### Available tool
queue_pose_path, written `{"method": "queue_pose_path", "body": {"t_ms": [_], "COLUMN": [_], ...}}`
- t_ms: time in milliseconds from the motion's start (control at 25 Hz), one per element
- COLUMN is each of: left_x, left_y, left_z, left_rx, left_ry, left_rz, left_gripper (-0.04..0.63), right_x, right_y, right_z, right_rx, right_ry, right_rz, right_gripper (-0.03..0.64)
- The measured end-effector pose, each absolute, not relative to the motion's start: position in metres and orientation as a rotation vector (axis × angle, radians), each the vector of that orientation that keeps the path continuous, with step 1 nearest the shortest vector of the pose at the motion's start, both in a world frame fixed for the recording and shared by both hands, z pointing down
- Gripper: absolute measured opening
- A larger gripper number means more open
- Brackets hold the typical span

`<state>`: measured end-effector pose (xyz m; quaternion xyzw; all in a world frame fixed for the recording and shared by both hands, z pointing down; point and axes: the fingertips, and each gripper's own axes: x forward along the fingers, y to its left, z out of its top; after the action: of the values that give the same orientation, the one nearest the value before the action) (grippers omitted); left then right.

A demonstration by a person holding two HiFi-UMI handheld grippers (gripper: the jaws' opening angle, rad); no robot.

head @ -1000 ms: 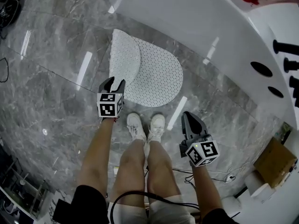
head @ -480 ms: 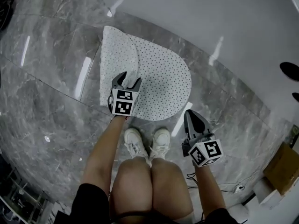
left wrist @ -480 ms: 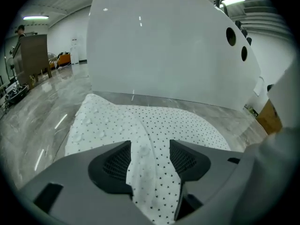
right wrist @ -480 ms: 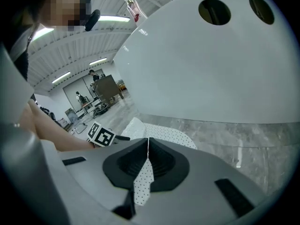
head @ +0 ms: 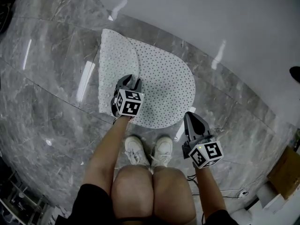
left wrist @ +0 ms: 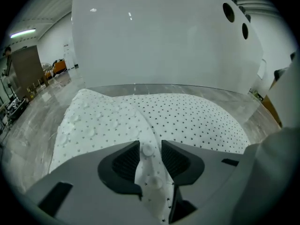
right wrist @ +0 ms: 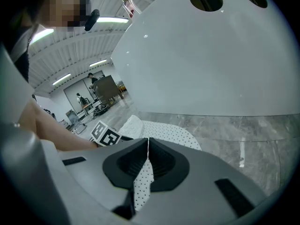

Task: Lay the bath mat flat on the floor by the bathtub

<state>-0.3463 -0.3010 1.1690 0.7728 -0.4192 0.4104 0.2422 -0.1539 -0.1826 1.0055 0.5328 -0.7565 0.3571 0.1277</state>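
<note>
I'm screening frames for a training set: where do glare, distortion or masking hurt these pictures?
Head view: long white glare streaks lie on the glossy floor; the bathtub reads as flat pale grey. Left gripper view: black vignette in the corners, the tub wall bulges, the bath mat stays sharp. Right gripper view: strong barrel curve, bright ceiling strip lights, a mosaic patch top left.

Bathtub wall blocks beyond mat; bare floor leftward open.
</note>
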Motion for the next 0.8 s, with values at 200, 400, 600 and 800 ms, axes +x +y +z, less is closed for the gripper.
{"method": "queue_pose_path", "body": {"t_ms": [200,400,600,800], "left_x": [-0.349,-0.369,-0.404,-0.445], "left_y": [-0.303,-0.310,-0.317,-0.330], "left_z": [1.156,1.144,1.123,1.096], "left_rx": [2.138,2.078,2.031,1.992], "left_ry": [-1.214,-1.280,-1.377,-1.460], "left_rz": [1.094,1.085,1.046,1.065], "left_gripper": [0.025,0.023,0.021,0.021], "right_x": [-0.155,-0.158,-0.167,-0.180], "right_y": [-0.184,-0.181,-0.185,-0.189], "right_z": [1.002,0.994,0.983,0.966], "right_rx": [1.522,1.496,1.479,1.431], "right_ry": [-2.191,-2.170,-2.160,-2.151], "right_rz": [1.037,1.050,1.080,1.107], "right_gripper": [0.026,0.026,0.026,0.026]}}
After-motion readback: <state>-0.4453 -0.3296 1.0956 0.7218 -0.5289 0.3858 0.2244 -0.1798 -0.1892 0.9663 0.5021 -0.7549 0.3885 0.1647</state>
